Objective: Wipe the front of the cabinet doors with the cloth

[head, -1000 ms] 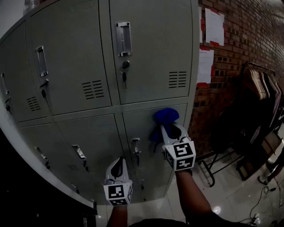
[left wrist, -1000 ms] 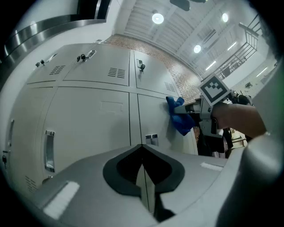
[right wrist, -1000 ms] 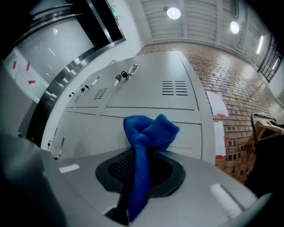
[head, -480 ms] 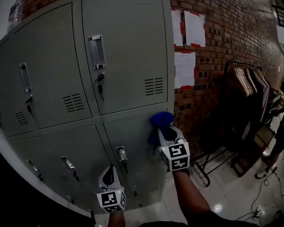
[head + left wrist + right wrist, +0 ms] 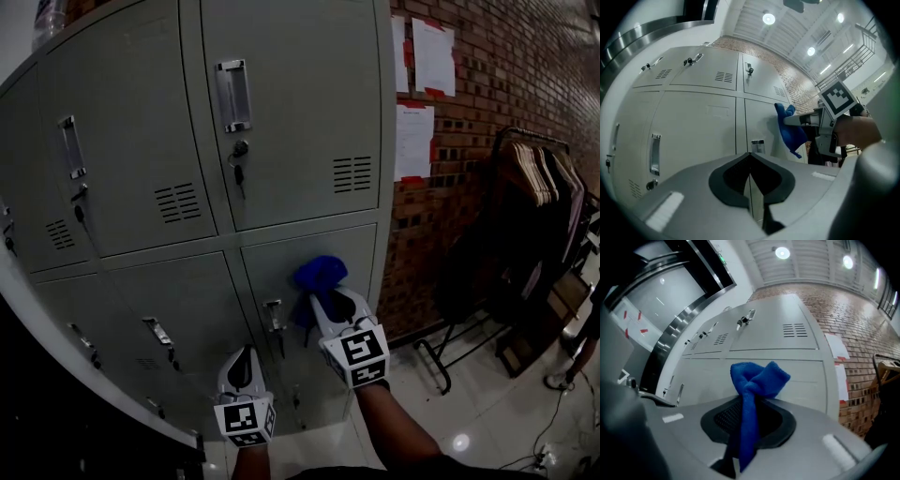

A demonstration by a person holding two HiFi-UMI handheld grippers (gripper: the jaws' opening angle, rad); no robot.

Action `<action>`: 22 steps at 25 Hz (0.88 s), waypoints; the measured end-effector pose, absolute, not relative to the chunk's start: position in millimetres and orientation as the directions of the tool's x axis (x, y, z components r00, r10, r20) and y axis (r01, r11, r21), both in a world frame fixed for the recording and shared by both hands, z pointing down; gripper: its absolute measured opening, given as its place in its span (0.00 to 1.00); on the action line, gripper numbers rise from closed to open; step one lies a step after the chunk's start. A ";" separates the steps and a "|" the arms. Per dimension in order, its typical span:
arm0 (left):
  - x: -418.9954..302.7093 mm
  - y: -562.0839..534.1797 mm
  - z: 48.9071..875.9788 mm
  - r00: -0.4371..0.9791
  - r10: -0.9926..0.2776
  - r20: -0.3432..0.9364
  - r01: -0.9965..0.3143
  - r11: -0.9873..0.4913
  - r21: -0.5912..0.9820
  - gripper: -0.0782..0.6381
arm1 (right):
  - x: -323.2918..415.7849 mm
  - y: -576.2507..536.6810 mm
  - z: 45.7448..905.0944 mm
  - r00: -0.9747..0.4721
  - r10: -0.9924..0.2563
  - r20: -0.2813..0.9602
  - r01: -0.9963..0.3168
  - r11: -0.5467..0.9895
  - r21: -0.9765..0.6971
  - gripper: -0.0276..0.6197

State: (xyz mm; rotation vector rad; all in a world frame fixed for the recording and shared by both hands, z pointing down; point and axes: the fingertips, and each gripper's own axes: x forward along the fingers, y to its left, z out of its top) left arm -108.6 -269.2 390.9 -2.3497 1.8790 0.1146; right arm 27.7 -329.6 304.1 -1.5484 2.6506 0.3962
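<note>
Grey cabinet doors (image 5: 300, 112) meet a brick wall (image 5: 525, 84). Head view: the right tool (image 5: 323, 298) holds the blue cloth (image 5: 319, 272) at the lower right door (image 5: 361, 258), apparently touching. Left gripper view: the left tool (image 5: 750, 161) is closed, empty, near that door. Right gripper view: jaws clamp the cloth; best pressed flat, swept evenly.

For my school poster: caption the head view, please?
Right gripper holds a blue cloth at the lower grey cabinet door.

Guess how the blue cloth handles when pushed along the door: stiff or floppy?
Probably floppy: the blue cloth bunches above the right gripper and a tail droops. Likely light, plush, so it should drag rather than slide.
</note>
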 end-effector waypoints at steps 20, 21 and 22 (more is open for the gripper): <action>-164.0 -249.5 394.1 0.172 -0.976 -0.131 -0.984 -0.166 -0.057 0.13 | -59.4 -338.4 327.4 -0.574 -0.814 -0.095 -0.813 0.552 0.185 0.15; -163.7 -250.2 395.3 0.174 -0.976 -0.127 -0.984 -0.168 -0.057 0.13 | -53.2 -339.3 327.8 -0.562 -0.822 -0.095 -0.821 0.541 0.180 0.15; -162.8 -251.0 396.2 0.176 -0.976 -0.124 -0.984 -0.170 -0.055 0.13 | -46.9 -340.6 328.3 -0.552 -0.829 -0.095 -0.828 0.531 0.178 0.15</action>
